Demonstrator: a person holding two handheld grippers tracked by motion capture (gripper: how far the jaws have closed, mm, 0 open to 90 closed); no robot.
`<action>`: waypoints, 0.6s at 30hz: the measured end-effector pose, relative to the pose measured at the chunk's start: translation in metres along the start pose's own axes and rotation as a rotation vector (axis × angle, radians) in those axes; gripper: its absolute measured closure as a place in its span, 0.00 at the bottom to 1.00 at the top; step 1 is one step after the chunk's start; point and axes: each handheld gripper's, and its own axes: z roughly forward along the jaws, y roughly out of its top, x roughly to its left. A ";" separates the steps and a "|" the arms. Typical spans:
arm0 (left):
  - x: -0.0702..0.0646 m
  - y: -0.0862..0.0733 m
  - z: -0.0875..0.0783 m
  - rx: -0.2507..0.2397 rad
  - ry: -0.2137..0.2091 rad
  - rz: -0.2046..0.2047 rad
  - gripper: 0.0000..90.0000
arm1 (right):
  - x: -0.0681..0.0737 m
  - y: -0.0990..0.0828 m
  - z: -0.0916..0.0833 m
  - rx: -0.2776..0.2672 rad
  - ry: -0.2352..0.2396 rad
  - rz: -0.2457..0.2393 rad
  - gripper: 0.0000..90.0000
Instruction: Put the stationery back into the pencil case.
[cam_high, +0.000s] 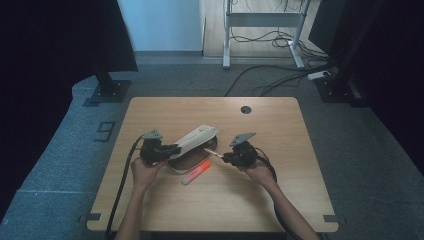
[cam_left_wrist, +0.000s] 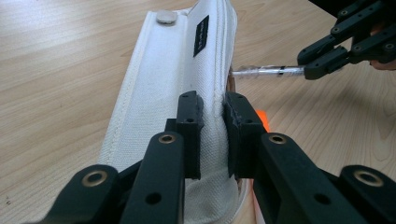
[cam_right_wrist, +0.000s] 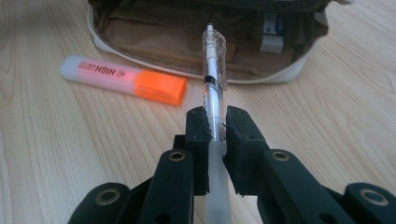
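Your left gripper (cam_left_wrist: 212, 135) is pinched on the flap edge of the cream canvas pencil case (cam_left_wrist: 173, 88), its pads pressed together with only the fabric fold between them. You hold that flap lifted off the light wooden table (cam_high: 165, 210) so the case's mouth gapes toward your other hand; in the high view the flap (cam_high: 196, 137) rises at a slant above the dark opening. Gripping near the zip seam rather than the far end, by the look of it, keeps the lid from sagging back over the pocket.

Just in front of the case, touching nothing, lies the orange highlighter with a frosted cap (cam_high: 196, 172), flat on the table and slanted, its cap end toward you. It sits beside the opening, probably waiting its turn.

Further right, the clear plastic pen (cam_right_wrist: 214, 74) is clamped in your right gripper (cam_right_wrist: 217, 126), jaws closed on its barrel around mid-length, the frosted rear end running back between the links. You hold it roughly level and aimed tip-first at the brown lining of the case (cam_right_wrist: 187, 42), so it can slide straight in lengthwise. The tip hovers at the rim of the opening; whether it has crossed inside I cannot tell. A small white eraser (cam_right_wrist: 272, 35) already rests in the case's far corner, so steer the pen clear of it.
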 end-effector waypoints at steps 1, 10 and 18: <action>0.000 0.000 0.000 -0.001 0.000 0.000 0.86 | 0.000 0.002 0.002 0.003 0.001 0.000 0.87; -0.001 0.000 0.000 -0.002 -0.001 0.001 0.86 | 0.003 0.014 0.020 0.017 0.013 -0.012 0.87; 0.000 0.000 -0.001 -0.008 -0.004 -0.004 0.86 | 0.008 0.024 0.034 0.021 0.020 -0.024 0.87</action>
